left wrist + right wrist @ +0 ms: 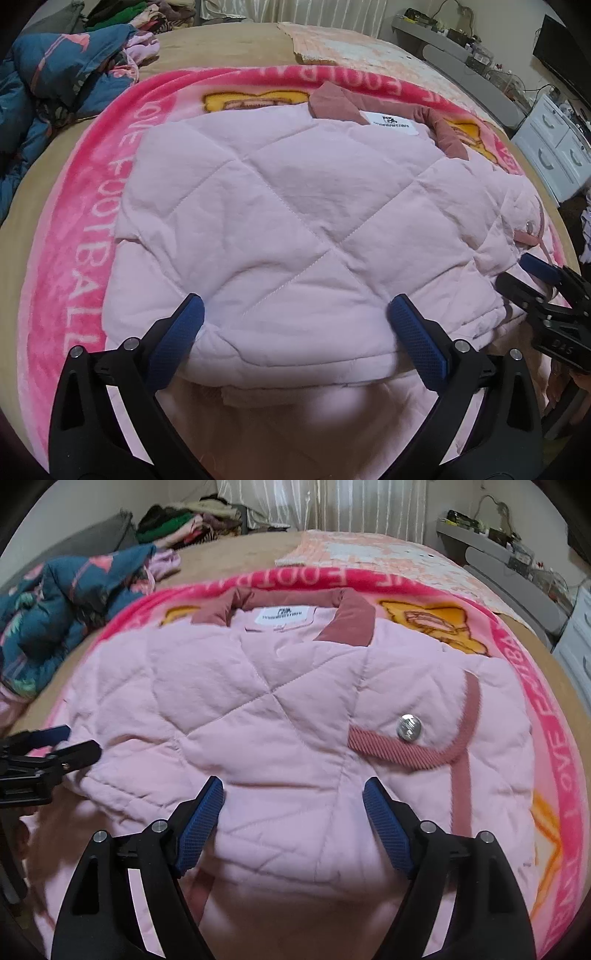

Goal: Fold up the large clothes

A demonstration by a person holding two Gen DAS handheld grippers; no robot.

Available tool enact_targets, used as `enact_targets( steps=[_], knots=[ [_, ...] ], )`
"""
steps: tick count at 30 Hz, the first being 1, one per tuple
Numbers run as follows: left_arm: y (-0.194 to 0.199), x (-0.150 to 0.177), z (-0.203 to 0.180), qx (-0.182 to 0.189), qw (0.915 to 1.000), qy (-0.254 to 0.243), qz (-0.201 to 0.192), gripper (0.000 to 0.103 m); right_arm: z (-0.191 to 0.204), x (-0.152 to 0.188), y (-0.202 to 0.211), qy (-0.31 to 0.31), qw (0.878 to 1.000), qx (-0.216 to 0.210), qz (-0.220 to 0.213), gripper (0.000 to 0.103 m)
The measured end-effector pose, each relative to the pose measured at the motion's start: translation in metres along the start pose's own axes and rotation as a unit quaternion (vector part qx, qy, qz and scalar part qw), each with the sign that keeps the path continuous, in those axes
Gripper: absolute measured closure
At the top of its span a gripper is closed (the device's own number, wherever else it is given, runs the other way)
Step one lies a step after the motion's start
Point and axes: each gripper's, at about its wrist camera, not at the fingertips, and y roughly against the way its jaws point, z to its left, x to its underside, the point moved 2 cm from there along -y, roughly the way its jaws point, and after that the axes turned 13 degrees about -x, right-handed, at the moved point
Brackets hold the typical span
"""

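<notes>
Both your left gripper (pixel 295 325) and right gripper (pixel 293 805) gape, released, straddling the pink quilted jacket's (pixel 280 229) lower-frame hem for folding.

This is a bedroom in a home. A wide bed (pixel 229 48) with a tan sheet fills the room, spread with a pink fleece blanket (pixel 74 236). Heaped clothes (pixel 177 520) lie at its far side below pale curtains (pixel 332 502). To one side stand a white drawer unit (pixel 554 147) and a cluttered grey shelf (pixel 443 37).
</notes>
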Motion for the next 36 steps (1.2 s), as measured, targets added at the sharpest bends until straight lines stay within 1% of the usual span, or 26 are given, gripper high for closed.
enact_targets(
  steps=[4,7,9,11,13,19,27,36],
  knots=[
    [0.005,0.001,0.001,-0.001,1.0,0.002,-0.001,0.008,0.002,0.002,0.013,-0.017,1.0,-0.01,-0.013,0.02],
    [0.011,0.001,0.002,-0.005,1.0,0.004,-0.002,0.008,0.0,0.004,0.024,-0.032,0.999,-0.014,-0.021,0.018],
    [0.021,0.002,0.004,-0.007,0.9999,0.007,-0.012,0.008,0.0,0.005,0.031,-0.037,0.999,-0.017,-0.028,0.016],
    [0.03,0.002,0.006,-0.002,0.9997,0.01,-0.02,0.008,0.0,0.006,0.041,-0.041,0.998,-0.014,-0.041,0.011],
    [0.036,0.003,0.007,0.001,0.9996,0.013,-0.023,0.008,0.0,0.006,0.049,-0.045,0.998,-0.011,-0.051,0.011],
    [0.056,0.003,0.006,0.003,0.9994,0.011,-0.033,0.008,0.001,0.005,0.067,-0.052,0.997,-0.012,-0.06,0.011],
    [0.08,0.004,0.006,0.001,0.9991,0.002,-0.041,0.008,0.01,0.001,0.093,-0.04,0.996,-0.009,-0.078,0.011],
    [0.114,0.007,0.01,-0.001,0.9979,0.003,-0.064,0.008,0.025,-0.001,0.122,-0.025,0.995,-0.009,-0.096,0.01]
  ],
)
